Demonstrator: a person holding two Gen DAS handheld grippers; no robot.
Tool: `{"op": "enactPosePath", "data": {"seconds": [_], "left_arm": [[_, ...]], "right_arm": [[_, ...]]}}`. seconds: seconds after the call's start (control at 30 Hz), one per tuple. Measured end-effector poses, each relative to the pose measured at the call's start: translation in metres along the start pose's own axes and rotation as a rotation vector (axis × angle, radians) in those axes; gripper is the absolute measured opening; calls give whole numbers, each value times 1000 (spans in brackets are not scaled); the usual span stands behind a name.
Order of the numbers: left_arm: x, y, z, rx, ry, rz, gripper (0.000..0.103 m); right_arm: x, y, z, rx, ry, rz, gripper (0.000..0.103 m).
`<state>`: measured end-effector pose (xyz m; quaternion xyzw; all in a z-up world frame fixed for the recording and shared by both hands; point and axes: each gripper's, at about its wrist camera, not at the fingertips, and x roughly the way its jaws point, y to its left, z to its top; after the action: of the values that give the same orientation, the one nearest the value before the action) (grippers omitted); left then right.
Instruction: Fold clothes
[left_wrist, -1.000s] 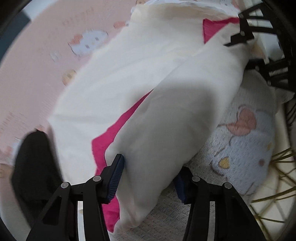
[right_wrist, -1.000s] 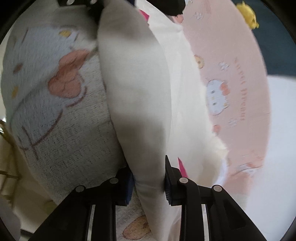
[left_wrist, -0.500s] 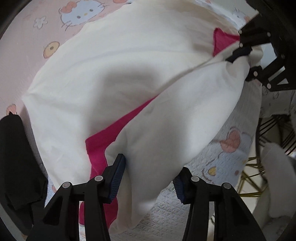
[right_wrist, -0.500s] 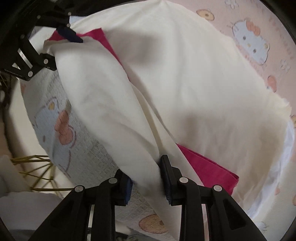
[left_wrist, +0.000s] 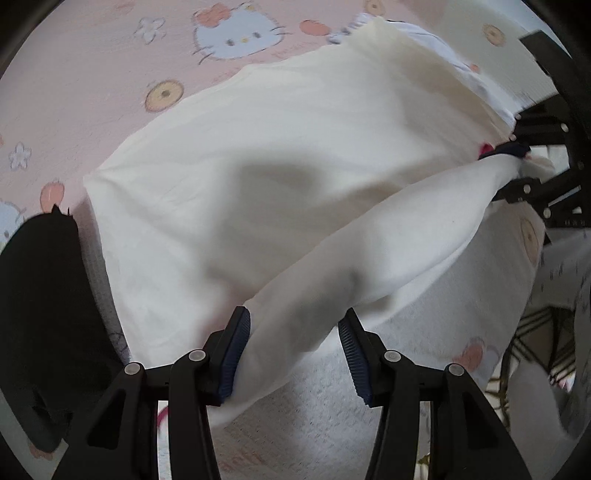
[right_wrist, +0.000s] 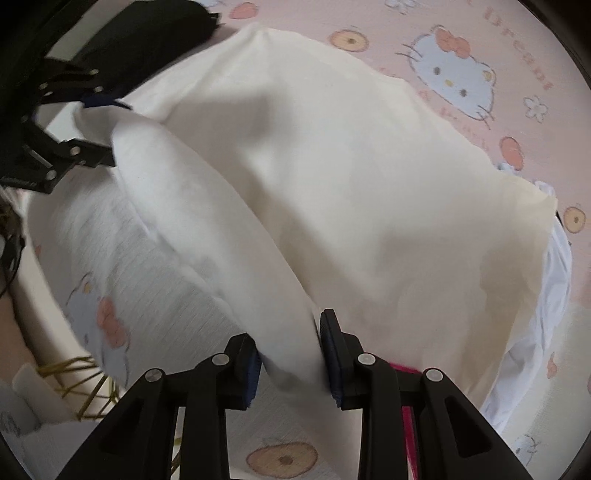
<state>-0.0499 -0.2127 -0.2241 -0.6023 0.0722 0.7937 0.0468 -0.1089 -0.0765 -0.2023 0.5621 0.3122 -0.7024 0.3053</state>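
Note:
A cream garment (left_wrist: 258, 184) lies spread on a pink cartoon-cat sheet (left_wrist: 92, 74). One long edge is lifted into a thick fold stretched between both grippers. My left gripper (left_wrist: 293, 350) is shut on one end of that fold. The right gripper (left_wrist: 513, 166) pinches the far end, beside a sliver of pink lining (left_wrist: 484, 148). In the right wrist view my right gripper (right_wrist: 290, 354) is shut on the cream garment (right_wrist: 351, 184), with pink lining (right_wrist: 402, 369) just beneath its fingers. The left gripper (right_wrist: 92, 125) holds the opposite end at upper left.
A black garment (left_wrist: 40, 295) lies left of the cream one, seen also as the black garment (right_wrist: 147, 40). A white garment (right_wrist: 546, 295) peeks out beyond the cream one. A white knit blanket (left_wrist: 332, 406) covers the near edge. A gold wire basket (right_wrist: 81, 384) stands below it.
Both grippers have carried the lifted fold across the garment. The broad pink lining that showed earlier is now almost covered by cream cloth.

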Motion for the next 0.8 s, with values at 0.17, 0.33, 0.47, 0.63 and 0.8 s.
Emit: {"op": "enactPosePath", "data": {"seconds": [0.17, 0.33, 0.47, 0.63, 0.8], "left_arm": [[16, -3, 29, -13, 18, 40, 50], [32, -8, 42, -17, -2, 147, 71], [44, -2, 46, -104, -4, 210, 98], [33, 16, 46, -269, -7, 68, 98], [-4, 28, 39, -355, -76, 4, 98]], "right_arm": [[10, 6, 12, 36, 32, -55, 32], [27, 18, 28, 59, 84, -121, 40], [34, 15, 36, 96, 105, -137, 57], [20, 0, 19, 189, 66, -58, 66], [-25, 0, -5, 163, -38, -94, 68]]}}
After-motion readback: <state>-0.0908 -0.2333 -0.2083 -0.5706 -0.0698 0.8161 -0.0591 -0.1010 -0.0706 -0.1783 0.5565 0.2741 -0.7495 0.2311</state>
